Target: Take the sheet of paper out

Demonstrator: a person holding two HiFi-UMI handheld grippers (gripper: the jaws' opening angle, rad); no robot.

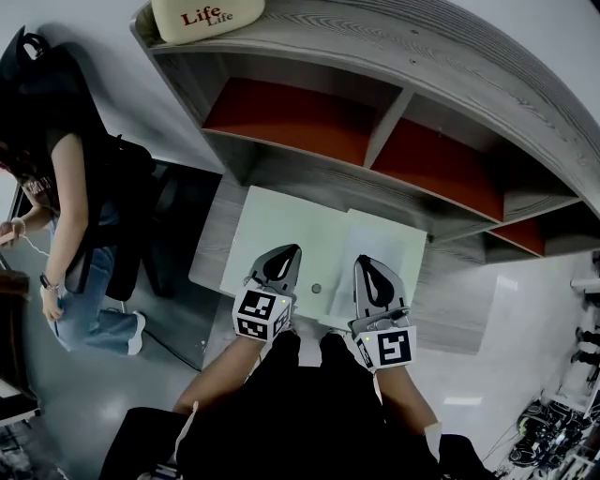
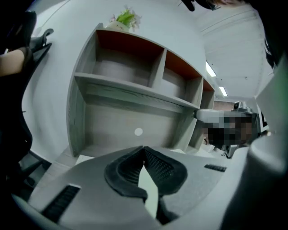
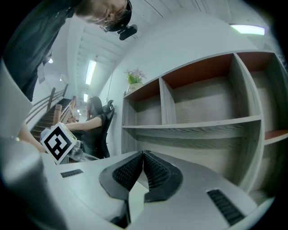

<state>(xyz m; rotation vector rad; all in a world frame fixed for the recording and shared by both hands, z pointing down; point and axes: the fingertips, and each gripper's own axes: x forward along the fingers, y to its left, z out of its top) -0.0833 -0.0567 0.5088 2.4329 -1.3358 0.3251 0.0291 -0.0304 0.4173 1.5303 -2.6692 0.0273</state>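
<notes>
A pale sheet of paper [image 1: 389, 258] lies flat on a light green mat [image 1: 272, 225] on the grey desk, under the shelf unit. My left gripper [image 1: 291, 251] hovers over the mat, just left of the sheet, with its jaws closed tip to tip and nothing in them. My right gripper [image 1: 364, 264] hangs over the sheet's near left part, also shut and empty. In the left gripper view the left gripper [image 2: 144, 150] points at the desk's back panel. In the right gripper view the right gripper [image 3: 143, 155] faces the shelves.
A grey shelf unit [image 1: 375, 141] with orange-backed compartments stands at the back of the desk, and a cushion [image 1: 206, 17] lies on top. A small round object [image 1: 316, 288] rests on the mat. A person [image 1: 66, 187] sits at the left. The back panel has a round hole [image 2: 138, 131].
</notes>
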